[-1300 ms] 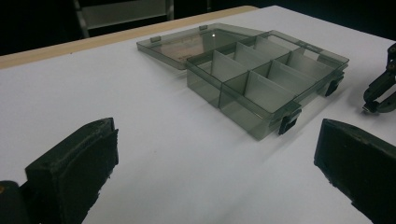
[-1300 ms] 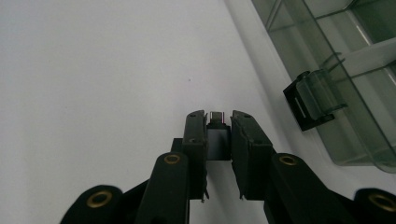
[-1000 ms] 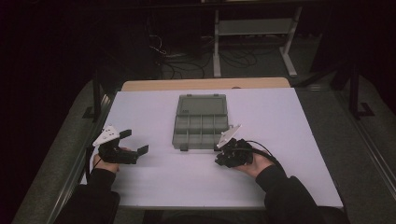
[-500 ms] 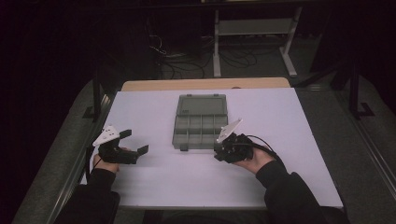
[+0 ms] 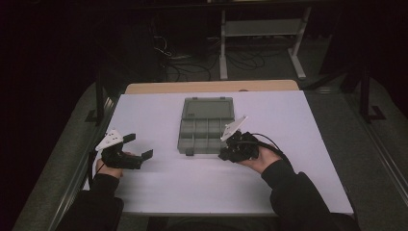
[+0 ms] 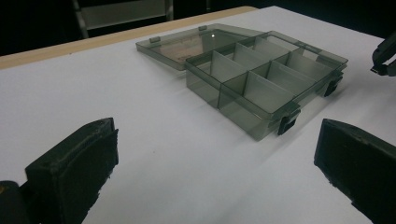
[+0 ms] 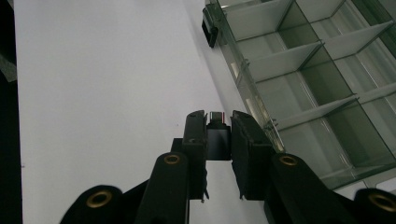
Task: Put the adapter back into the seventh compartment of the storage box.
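Between the two fingers (image 7: 243,154) of the right gripper (image 7: 218,119) sits a small black plug (image 7: 217,135) with a shiny metal tip, and the fingers pinch it tight on both sides. Just to the right of those fingers is the grey box (image 7: 322,84) with its lid lying open and flat behind it. I think the job now is to bring the plug over one of the little rooms in the box and let it drop in. To do it well, the right gripper should keep squeezing, go over the low wall of the box without bumping it, stop right above one room, and only then let go. Far off to the side, the left gripper (image 5: 138,147) rests low over the white surface (image 5: 159,187) with its fingers (image 6: 74,168) spread wide and nothing between them; the box is ahead of them. I count one box, one plug, two grippers, and eight rooms in the box, none with anything I can see inside
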`<state>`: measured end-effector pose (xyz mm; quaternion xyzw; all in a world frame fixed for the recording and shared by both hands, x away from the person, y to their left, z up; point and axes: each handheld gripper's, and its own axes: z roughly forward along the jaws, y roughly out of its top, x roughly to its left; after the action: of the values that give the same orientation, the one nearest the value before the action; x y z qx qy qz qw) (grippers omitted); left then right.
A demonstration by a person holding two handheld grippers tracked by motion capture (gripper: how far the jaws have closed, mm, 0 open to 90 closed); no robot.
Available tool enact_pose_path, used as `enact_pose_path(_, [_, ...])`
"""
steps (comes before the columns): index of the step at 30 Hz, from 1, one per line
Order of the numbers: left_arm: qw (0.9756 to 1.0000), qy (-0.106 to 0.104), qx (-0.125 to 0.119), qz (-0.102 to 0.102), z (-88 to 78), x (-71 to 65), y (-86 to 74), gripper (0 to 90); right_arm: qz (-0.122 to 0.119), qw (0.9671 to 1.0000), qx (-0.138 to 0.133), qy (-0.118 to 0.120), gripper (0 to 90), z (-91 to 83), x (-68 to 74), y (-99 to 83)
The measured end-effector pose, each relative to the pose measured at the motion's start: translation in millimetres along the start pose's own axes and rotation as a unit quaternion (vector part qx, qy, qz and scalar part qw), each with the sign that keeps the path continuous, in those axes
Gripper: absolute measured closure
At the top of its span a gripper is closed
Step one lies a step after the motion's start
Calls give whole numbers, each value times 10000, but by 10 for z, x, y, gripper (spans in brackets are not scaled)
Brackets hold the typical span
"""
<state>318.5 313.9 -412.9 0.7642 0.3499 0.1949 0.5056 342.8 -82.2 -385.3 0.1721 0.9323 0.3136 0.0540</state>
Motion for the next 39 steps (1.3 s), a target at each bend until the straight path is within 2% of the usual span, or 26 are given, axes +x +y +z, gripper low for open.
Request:
enact_pose_path(20, [10000,-7,0,-4,0,2,-1,0,-68,10000,55,-27,750,-36,-77,168])
enact_pose_path(30, [10000,-11,4,-9,2,2,-1,0,17,10000,40,-28,750,-36,-166,171])
enact_pose_path(39, [10000,-16,-2,-12,2,3,-1,0,63,10000,24,-50,750,-55,-239,259])
